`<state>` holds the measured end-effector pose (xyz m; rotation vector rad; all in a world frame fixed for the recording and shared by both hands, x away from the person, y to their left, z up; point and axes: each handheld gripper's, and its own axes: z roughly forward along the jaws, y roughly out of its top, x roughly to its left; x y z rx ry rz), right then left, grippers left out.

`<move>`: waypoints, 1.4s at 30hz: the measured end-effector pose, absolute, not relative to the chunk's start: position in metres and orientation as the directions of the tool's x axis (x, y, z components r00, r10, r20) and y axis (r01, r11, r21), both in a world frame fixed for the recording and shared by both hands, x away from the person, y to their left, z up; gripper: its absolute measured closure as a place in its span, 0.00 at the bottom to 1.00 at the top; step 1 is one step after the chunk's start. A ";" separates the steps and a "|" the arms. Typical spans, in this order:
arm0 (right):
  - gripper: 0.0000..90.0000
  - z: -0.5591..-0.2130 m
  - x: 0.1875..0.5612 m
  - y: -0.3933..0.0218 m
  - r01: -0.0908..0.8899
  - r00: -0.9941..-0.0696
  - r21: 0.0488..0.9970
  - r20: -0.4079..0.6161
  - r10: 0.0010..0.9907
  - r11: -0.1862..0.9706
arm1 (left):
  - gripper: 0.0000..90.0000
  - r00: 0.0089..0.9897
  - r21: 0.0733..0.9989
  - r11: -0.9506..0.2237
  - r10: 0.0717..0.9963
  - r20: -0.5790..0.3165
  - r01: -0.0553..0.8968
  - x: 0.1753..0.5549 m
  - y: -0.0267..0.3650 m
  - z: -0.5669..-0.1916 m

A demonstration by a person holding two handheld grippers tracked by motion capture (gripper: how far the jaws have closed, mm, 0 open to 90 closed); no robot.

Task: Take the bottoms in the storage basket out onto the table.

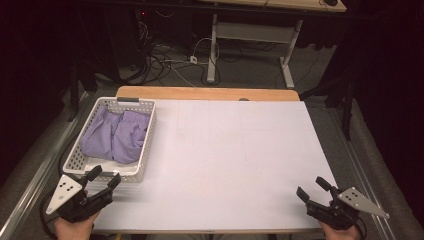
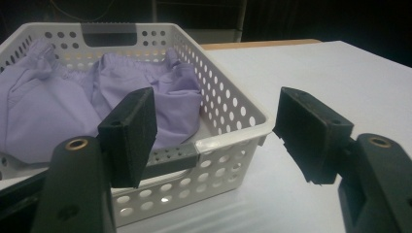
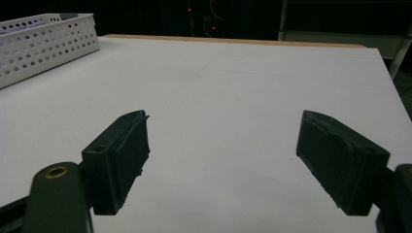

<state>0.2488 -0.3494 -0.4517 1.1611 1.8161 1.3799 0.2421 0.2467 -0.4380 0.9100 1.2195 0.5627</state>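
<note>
A white perforated basket (image 1: pixel 146 145) stands at the table's left side and holds a crumpled lilac garment (image 1: pixel 117 136). My left gripper (image 1: pixel 104 178) is open just in front of the basket's near right corner, nothing between its jaws. In the left gripper view the basket (image 2: pixel 233 124) and the lilac garment (image 2: pixel 53 107) lie right beyond the left gripper (image 2: pixel 216 131). My right gripper (image 1: pixel 313 189) is open at the table's near right corner, with bare white surface ahead of it. The right gripper (image 3: pixel 221 155) holds nothing in its own view.
The table (image 1: pixel 230 150) has a white top with a wooden strip along its far edge. Beyond it are a desk frame (image 1: pixel 250 45) and loose cables (image 1: pixel 165 55) on the floor. The basket's corner (image 3: pixel 43 41) appears far left in the right gripper view.
</note>
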 end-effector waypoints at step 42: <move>0.23 -0.452 0.249 -0.347 0.293 -0.460 0.952 0.054 0.886 0.094 | 0.34 0.378 0.833 0.541 0.751 -0.542 0.118 0.264 0.225 -0.409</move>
